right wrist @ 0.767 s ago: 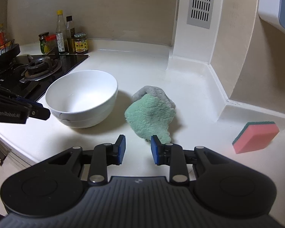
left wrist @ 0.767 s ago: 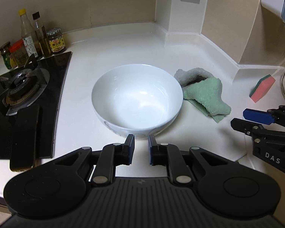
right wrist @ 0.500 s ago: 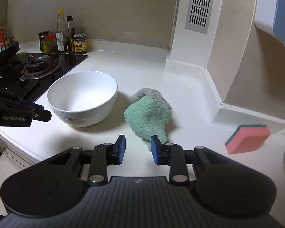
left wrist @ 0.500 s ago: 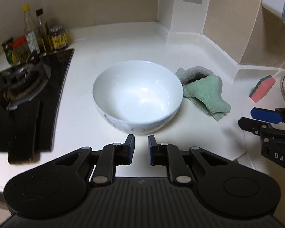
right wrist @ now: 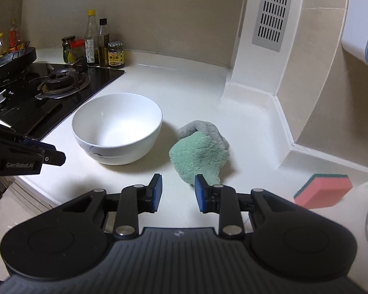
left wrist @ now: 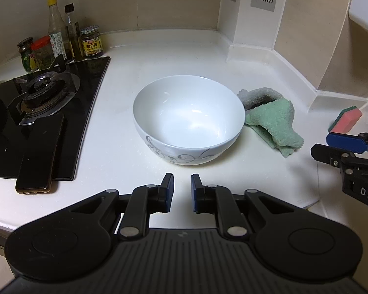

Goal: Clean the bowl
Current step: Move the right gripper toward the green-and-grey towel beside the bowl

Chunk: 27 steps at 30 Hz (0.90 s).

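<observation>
White porcelain sat dead centre: the bowl [left wrist: 189, 122] stood upright on the pale countertop [left wrist: 125, 161], just right of the black gas hob [left wrist: 44, 112], its inside bare and glossy. Touching its right flank, or very nearly, lay the crumpled green cloth [right wrist: 200, 155], grey on its far fold, and well off to the right rested a pink-and-green sponge [right wrist: 323, 191].

The left gripper [left wrist: 182, 189] hovered short of the bowl's near rim, jaws parted with nothing between the blue pads. The right gripper [right wrist: 178, 192] hung just before the cloth's near tip, jaws spread a little wider and likewise empty. So no wiping had begun; the step in hand looked to be picking up the cloth.

To do it well, the right gripper wanted to push forward past the thin trailing tip and bite into the thick green bunch, since a pinch on the tip alone would likely let the cloth dangle and drag. A low, nearly flat approach along the counter would scoop the pile between the pads. Meanwhile the left gripper was well placed to straddle the near rim and pin the bowl, which looked slick and light enough to skate towards the phone [left wrist: 40, 154] lying on the hob's edge once rubbed.
</observation>
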Tool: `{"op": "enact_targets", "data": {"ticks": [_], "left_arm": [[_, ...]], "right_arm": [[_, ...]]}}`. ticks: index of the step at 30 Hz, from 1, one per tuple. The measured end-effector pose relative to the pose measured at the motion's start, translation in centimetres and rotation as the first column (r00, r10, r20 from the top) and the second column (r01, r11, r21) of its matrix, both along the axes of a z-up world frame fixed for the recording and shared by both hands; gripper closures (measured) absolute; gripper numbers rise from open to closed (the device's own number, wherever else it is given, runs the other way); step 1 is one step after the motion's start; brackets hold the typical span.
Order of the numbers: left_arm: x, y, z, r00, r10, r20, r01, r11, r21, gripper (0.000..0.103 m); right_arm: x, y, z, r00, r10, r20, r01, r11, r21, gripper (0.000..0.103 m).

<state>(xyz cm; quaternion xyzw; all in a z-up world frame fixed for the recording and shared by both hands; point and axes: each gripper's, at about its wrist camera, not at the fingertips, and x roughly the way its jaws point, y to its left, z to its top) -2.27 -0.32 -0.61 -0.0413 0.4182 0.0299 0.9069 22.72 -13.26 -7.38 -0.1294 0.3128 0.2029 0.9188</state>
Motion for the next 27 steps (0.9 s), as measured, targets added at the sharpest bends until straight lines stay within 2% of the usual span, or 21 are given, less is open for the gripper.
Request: {"op": "enact_targets", "data": {"ticks": [18,27], "left_arm": [[0.0,-1.0,0.0,1.0,0.006,0.014,-0.006,1.0,0.024,0.088],[0.3,-0.7,-0.9,1.0,0.009,-0.001,-0.009,1.0,0.019,0.088]], "right_arm": [[-0.1,-1.8,0.0,1.0,-0.02,0.005,0.02,0.999,0.039,0.078],[0.2,-2.0,-0.7,0.999,-0.041,-0.013,0.042,0.998,0.042,0.078]]}}
